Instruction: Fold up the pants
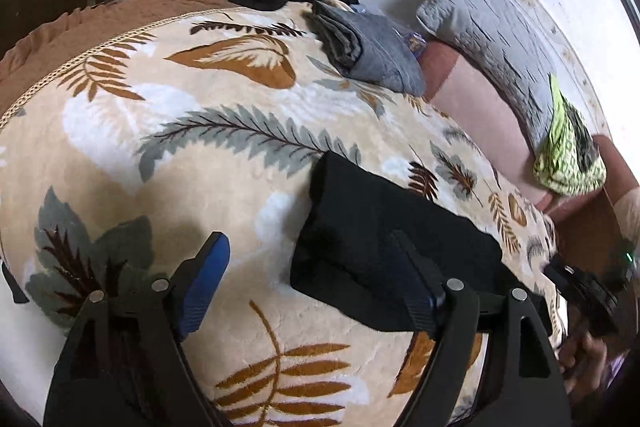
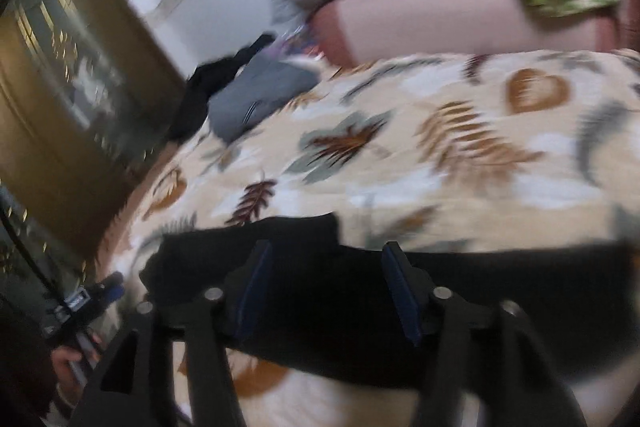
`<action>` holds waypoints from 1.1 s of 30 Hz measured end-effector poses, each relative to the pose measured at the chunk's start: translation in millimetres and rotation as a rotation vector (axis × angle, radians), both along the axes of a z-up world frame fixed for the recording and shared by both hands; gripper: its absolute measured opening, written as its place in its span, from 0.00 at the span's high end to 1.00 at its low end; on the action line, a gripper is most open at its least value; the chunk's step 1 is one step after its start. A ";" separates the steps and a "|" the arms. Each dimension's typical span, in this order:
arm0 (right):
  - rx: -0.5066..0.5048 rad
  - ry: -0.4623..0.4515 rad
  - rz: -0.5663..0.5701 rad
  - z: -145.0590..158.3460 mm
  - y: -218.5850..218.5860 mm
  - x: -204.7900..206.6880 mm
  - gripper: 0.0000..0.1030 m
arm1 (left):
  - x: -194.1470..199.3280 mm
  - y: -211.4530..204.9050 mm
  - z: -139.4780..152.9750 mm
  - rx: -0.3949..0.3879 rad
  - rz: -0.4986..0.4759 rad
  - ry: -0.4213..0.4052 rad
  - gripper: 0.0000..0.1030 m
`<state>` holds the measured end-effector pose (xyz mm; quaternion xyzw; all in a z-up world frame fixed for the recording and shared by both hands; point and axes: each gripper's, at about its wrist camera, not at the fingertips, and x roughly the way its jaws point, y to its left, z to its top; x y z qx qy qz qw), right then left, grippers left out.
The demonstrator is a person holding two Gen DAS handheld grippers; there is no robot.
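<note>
Both grippers (image 1: 308, 283) (image 2: 326, 287) wide apart above pants (image 1: 380, 239).

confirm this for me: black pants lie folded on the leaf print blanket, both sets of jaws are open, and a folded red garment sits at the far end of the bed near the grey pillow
One detail is off: the folded garment at the far end is grey, not red, as the left wrist view shows. The rest holds: the folded black pants lie on the leaf-print blanket, the left gripper and right gripper have open jaws, and the grey quilted pillow is nearby.
</note>
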<state>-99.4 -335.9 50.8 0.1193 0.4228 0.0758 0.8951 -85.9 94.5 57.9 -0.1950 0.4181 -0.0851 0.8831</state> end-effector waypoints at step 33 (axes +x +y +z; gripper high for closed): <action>-0.171 0.140 0.125 -24.7 34.4 62.9 0.92 | 22.1 -26.6 2.7 -0.007 -0.184 -0.015 0.94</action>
